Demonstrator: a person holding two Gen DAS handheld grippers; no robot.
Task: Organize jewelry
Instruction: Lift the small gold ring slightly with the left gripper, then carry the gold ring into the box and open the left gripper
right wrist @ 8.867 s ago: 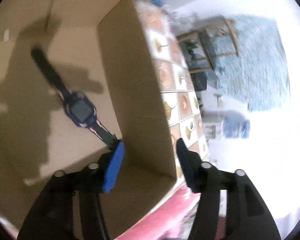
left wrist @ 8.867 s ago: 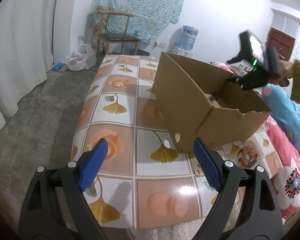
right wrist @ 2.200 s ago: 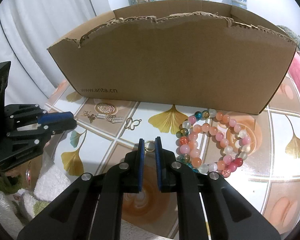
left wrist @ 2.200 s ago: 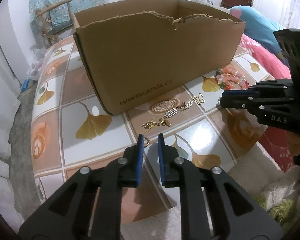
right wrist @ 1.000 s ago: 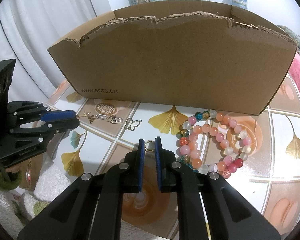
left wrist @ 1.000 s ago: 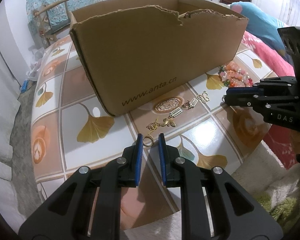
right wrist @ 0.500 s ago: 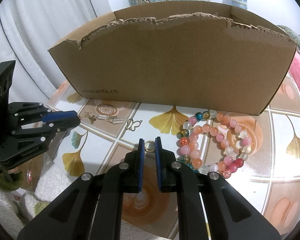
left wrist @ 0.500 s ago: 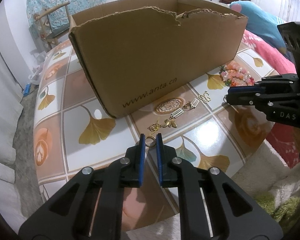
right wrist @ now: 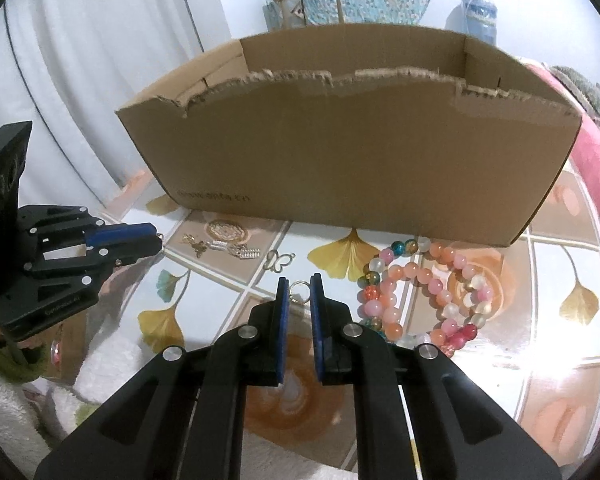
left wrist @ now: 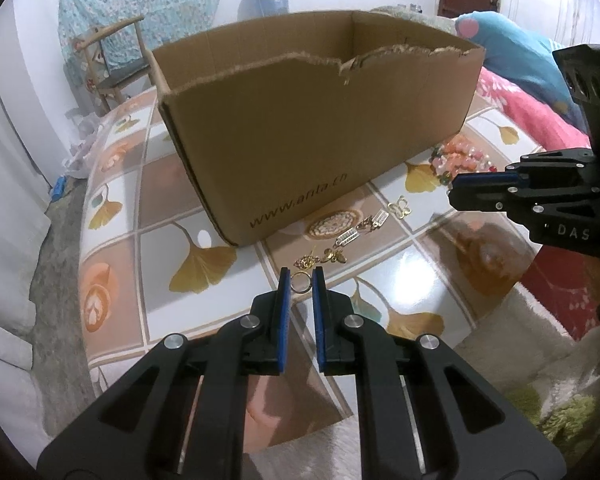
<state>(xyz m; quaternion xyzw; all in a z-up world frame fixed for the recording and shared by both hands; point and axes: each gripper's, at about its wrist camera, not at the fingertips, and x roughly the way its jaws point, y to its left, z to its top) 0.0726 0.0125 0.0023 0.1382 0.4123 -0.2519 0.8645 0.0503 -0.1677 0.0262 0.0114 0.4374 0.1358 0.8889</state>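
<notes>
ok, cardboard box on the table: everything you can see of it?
The cardboard box is plain brown corrugated card, open-topped, flaps torn off to leave a ragged near rim. Upright on the tiled table, long side facing both cameras. A web address is printed low on its front wall. The inside is mostly hidden. Beaded bracelets and small gold charms lie before it; neither gripper touches it.

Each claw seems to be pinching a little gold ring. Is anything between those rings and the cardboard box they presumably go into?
Only the box's own near wall. The left claw and right claw each grip a ring below its torn rim, so both must rise over it. The bead bracelets lie aside.
</notes>
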